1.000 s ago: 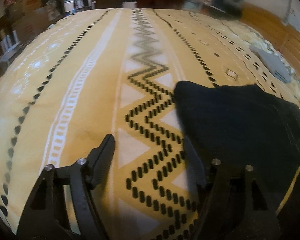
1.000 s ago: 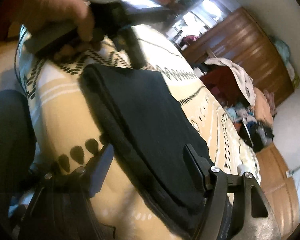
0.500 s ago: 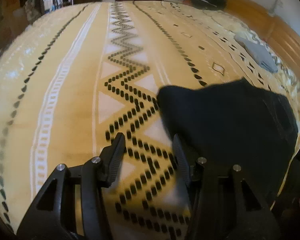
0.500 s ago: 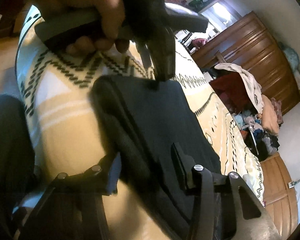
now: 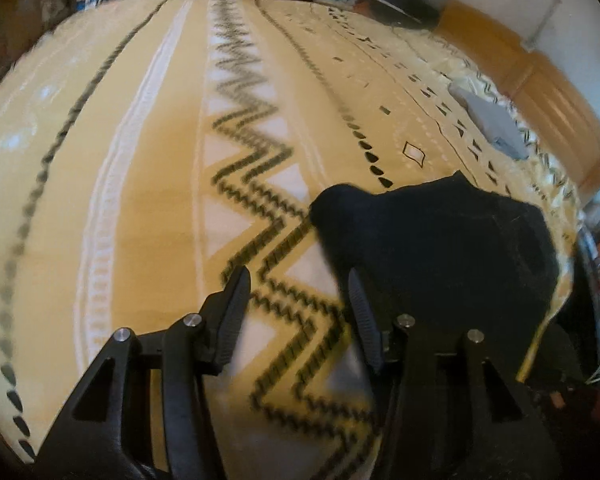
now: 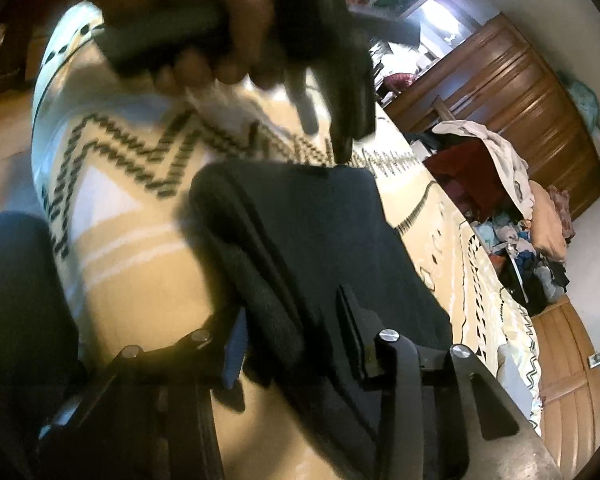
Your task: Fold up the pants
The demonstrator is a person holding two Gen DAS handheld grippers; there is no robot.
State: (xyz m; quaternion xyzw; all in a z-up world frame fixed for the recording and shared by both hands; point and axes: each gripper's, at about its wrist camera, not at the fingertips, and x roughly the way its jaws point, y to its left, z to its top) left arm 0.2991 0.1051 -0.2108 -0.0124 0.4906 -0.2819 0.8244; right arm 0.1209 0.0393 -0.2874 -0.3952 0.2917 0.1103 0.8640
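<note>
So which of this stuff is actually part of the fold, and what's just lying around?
Part of the job:
- dark pants, folded, on the bedspread
- right tongs, closed on the pants' thick edge
- left tongs, nothing between them

Lying about:
- grey folded cloth
- clothes pile
- wooden dresser

This is looking like a lived-in bedroom in a home — a wide bed (image 5: 140,200) is lying under a yellow-and-white patterned bedspread (image 5: 260,160), with a wooden headboard (image 5: 548,92) running along its far right side. A tall wooden wardrobe (image 6: 512,100) is standing against the far wall, and clothes (image 6: 520,248) are piling up on the floor beside it — everyday clutter.
</note>
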